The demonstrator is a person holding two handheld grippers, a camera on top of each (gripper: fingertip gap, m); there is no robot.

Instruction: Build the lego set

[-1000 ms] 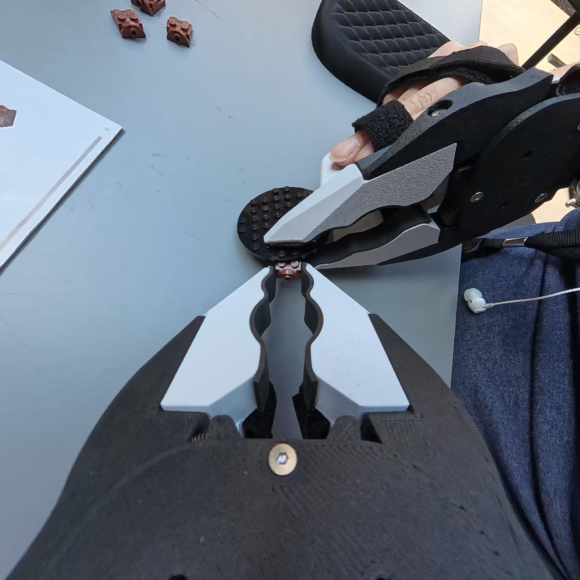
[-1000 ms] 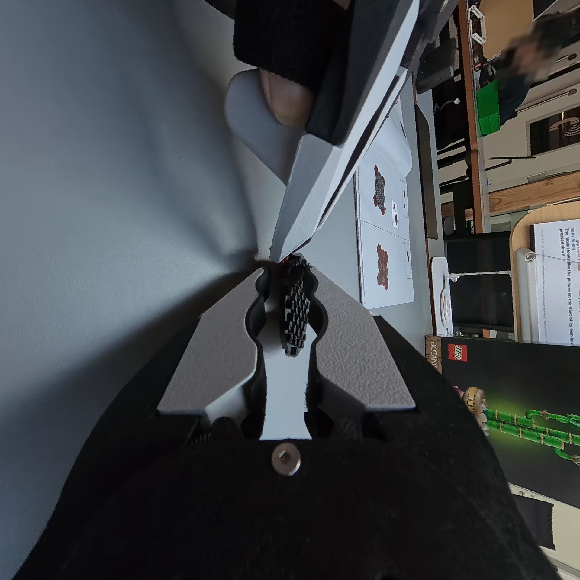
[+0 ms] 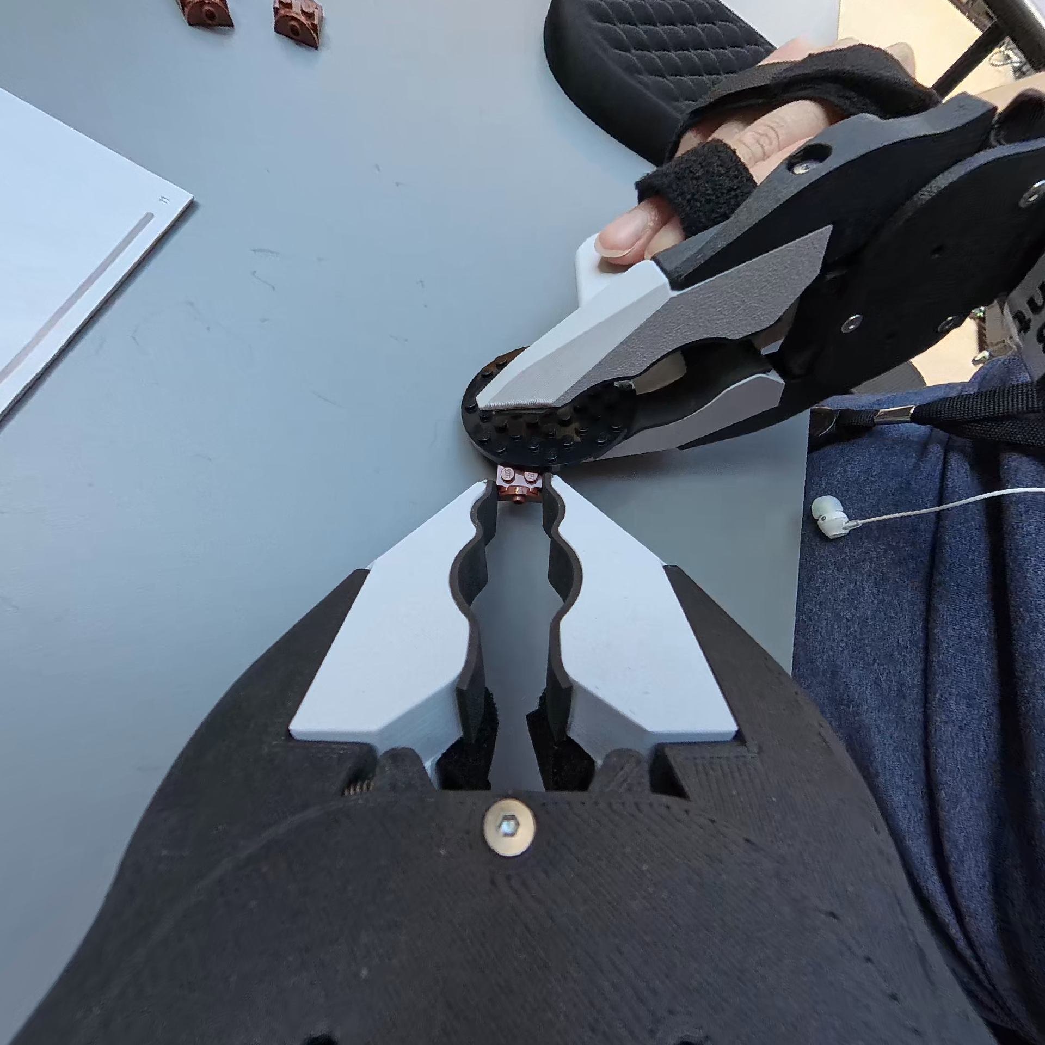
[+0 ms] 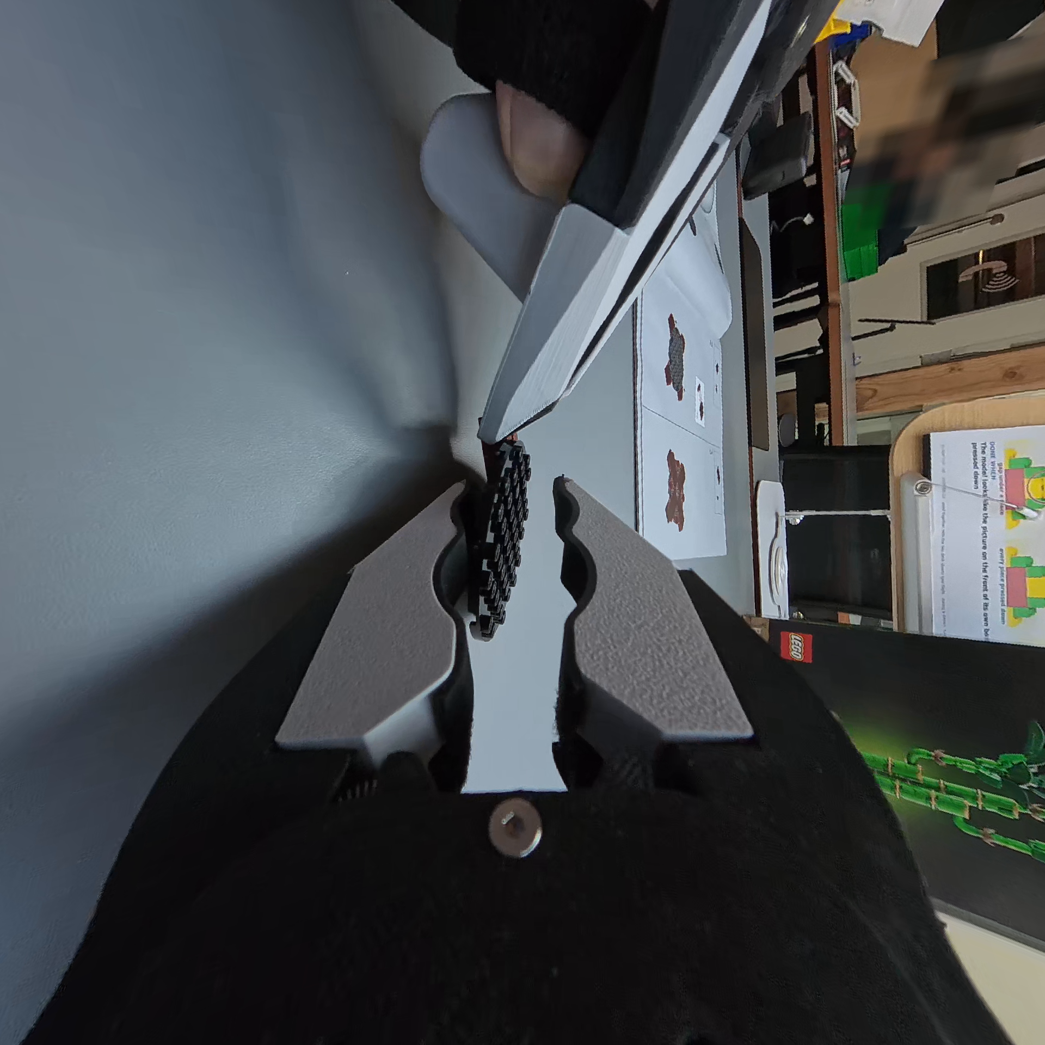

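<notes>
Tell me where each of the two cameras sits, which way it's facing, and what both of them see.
Left wrist view: sits on the left gripper, looks down on the grey table; its fingers pinch a brown brick; the person's hand shows.

Right wrist view: sits on the right gripper, rolled sideways, looks along the table toward the instruction sheet; its fingers stand apart around the black round plate.

Shared: plate, brick, both grippers.
</notes>
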